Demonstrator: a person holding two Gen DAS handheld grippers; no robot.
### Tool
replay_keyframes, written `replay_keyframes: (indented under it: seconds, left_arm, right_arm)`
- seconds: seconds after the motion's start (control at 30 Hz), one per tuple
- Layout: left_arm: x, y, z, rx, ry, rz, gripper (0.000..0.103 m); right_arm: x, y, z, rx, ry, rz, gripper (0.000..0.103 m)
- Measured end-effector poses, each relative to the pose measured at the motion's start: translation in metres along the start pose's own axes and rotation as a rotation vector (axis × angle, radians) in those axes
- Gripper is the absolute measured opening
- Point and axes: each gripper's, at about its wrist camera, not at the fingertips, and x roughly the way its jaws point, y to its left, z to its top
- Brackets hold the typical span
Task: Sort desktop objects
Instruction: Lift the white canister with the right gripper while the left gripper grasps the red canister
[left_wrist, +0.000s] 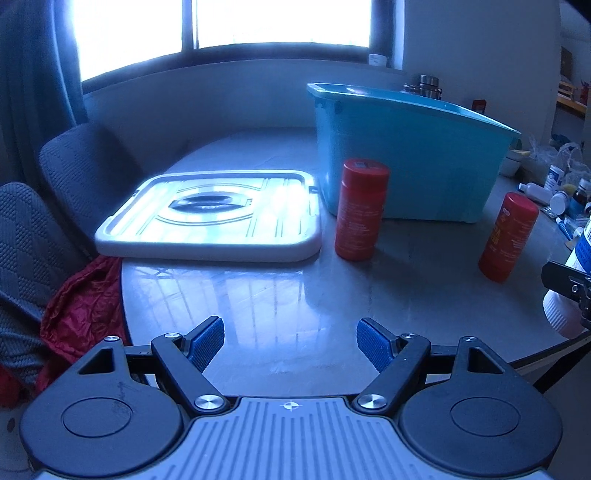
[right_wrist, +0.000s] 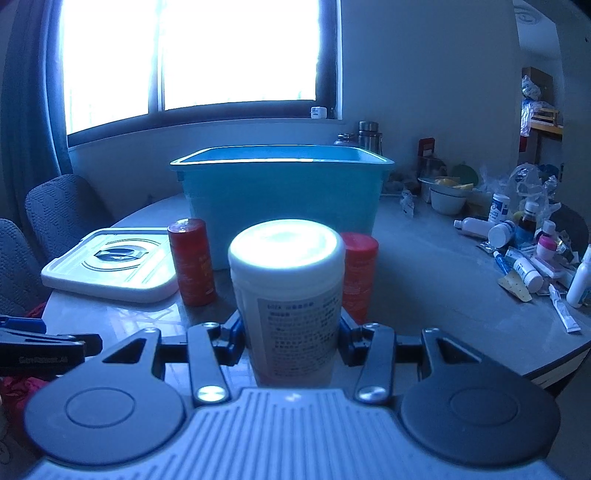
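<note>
right tongs (right_wrist: 291, 332) clamping white bottle (right_wrist: 288, 280), left tongs (left_wrist: 290, 343) spread, empty

A lived-in home room, likely a dining corner: a rounded surface (right_wrist: 424, 258) sits under a wide window (right_wrist: 192, 55), with upholstered chairs (right_wrist: 59, 206) left of it, bowls (right_wrist: 447, 197), medicine bottles (right_wrist: 498, 232) and tubes cluttering its right side beside a teal storage bin (right_wrist: 280, 199).
</note>
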Motion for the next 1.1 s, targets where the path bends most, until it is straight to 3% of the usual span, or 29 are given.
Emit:
replay_keyframes:
  seconds: [0.43, 1.1]
  left_arm:
    - [0.029, -0.011, 0.027, 0.048, -0.034, -0.056, 0.081]
    - [0.081, -0.044, 0.051, 0.103, -0.069, -0.077, 0.081]
  right_arm:
    - [0.007, -0.004, 0.001, 0.020, -0.005, -0.048, 0.048]
    - [0.028, -0.016, 0.007, 0.036, -0.007, -0.077, 0.048]
